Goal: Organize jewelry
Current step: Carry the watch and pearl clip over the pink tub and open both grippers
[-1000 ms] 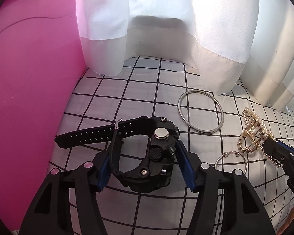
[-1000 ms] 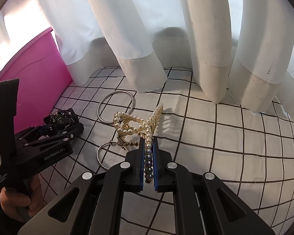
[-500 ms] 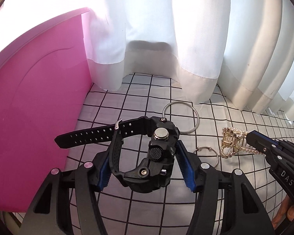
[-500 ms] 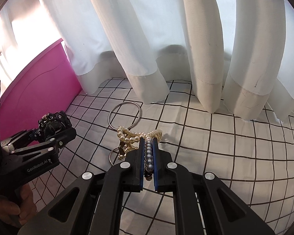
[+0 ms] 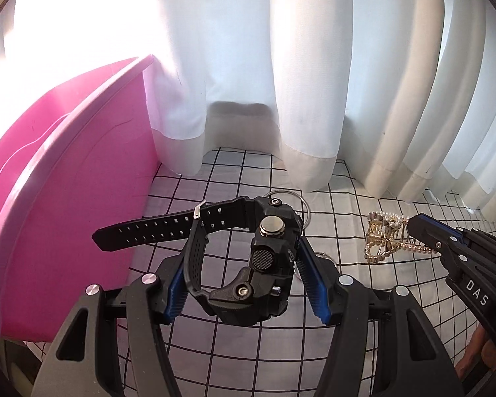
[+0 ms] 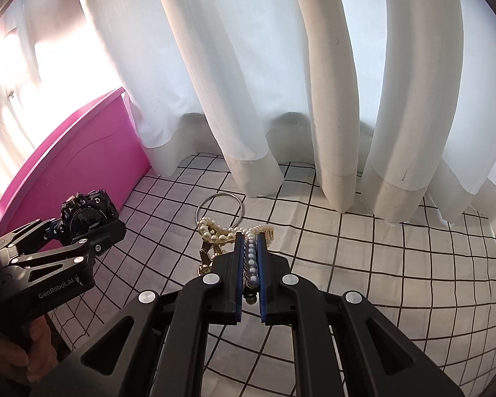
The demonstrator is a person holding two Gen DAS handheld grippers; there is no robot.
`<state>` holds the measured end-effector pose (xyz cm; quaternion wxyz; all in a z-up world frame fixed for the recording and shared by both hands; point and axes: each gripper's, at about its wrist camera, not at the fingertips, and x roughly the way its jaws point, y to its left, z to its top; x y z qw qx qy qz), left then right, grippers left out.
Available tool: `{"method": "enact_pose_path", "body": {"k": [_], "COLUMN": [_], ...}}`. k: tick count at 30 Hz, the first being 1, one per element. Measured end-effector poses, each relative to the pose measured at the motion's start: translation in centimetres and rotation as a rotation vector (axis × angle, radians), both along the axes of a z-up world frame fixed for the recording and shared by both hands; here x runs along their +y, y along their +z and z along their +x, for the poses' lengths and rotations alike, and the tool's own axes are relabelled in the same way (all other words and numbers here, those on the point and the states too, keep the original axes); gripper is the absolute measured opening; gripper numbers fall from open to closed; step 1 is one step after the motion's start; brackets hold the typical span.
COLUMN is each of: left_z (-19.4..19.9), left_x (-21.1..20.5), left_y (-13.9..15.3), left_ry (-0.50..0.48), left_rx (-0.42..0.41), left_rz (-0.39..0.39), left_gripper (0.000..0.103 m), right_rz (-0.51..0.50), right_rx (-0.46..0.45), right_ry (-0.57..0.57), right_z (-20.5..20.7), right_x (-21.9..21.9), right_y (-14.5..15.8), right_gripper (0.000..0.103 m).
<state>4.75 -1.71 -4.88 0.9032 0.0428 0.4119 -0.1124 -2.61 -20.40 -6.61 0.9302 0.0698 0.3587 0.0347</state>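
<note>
My left gripper (image 5: 244, 278) is shut on a chunky black watch (image 5: 248, 258), lifted above the checked cloth (image 5: 314, 347), its strap sticking out to the left. In the right wrist view the same left gripper (image 6: 82, 231) and watch (image 6: 86, 218) hang at the left. My right gripper (image 6: 251, 251) is shut on a gold hair claw set with pearls (image 6: 221, 235), its pearl arm pinched between the blue pads and raised off the cloth. The left wrist view shows that claw (image 5: 385, 235) at the tip of my right gripper (image 5: 416, 228).
A pink box (image 5: 49, 205) stands at the left, its rim (image 6: 62, 145) near the watch. A large silver bangle (image 6: 220, 210) and a small ring (image 5: 325, 258) lie on the checked cloth (image 6: 380, 264). White curtains (image 6: 281, 82) hang along the back. A hand (image 6: 13, 354) grips the left handle.
Both grippers have risen with their loads. The watch and the pearl claw are now well above the cloth, and the pink box's rim has come into view.
</note>
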Motion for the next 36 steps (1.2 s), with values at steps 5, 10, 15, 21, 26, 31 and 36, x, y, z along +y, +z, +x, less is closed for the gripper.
{"method": "enact_pose_path", "body": {"k": [5, 10, 15, 21, 26, 31, 36], "left_z": [-0.6, -1.0, -1.1, -1.0, -0.7, -0.4, 0.1], "left_x": [0.3, 0.8, 2.3, 6.1, 10.9, 16.9, 21.7], "left_y": [3.3, 6.6, 9.7, 12.6, 13.9, 14.0, 12.6], "left_ry": [0.006, 0.023, 0.051, 0.127, 0.219, 0.329, 0.411], "left_rx": [-0.062, -0.128, -0.195, -0.258, -0.289, -0.289, -0.246], "left_rz": [-0.019, -0.043, -0.054, -0.049, -0.028, 0.004, 0.041], "left_gripper": [0.057, 0.057, 0.057, 0.057, 0.057, 0.057, 0.057], "right_rz": [-0.014, -0.028, -0.039, -0.040, -0.035, -0.020, -0.021], "right_rx": [-0.056, -0.121, -0.186, -0.254, -0.290, -0.296, -0.275], "right_ry": [0.013, 0.040, 0.081, 0.169, 0.272, 0.376, 0.464], "right_z": [-0.5, -0.6, -0.4, 0.7, 2.5, 4.6, 6.9], "right_x": [0.6, 1.7, 3.5, 7.4, 12.4, 17.8, 23.2], "right_y": [3.1, 6.6, 9.7, 12.5, 14.4, 14.8, 14.4], "right_gripper": [0.007, 0.007, 0.007, 0.007, 0.007, 0.007, 0.007]}}
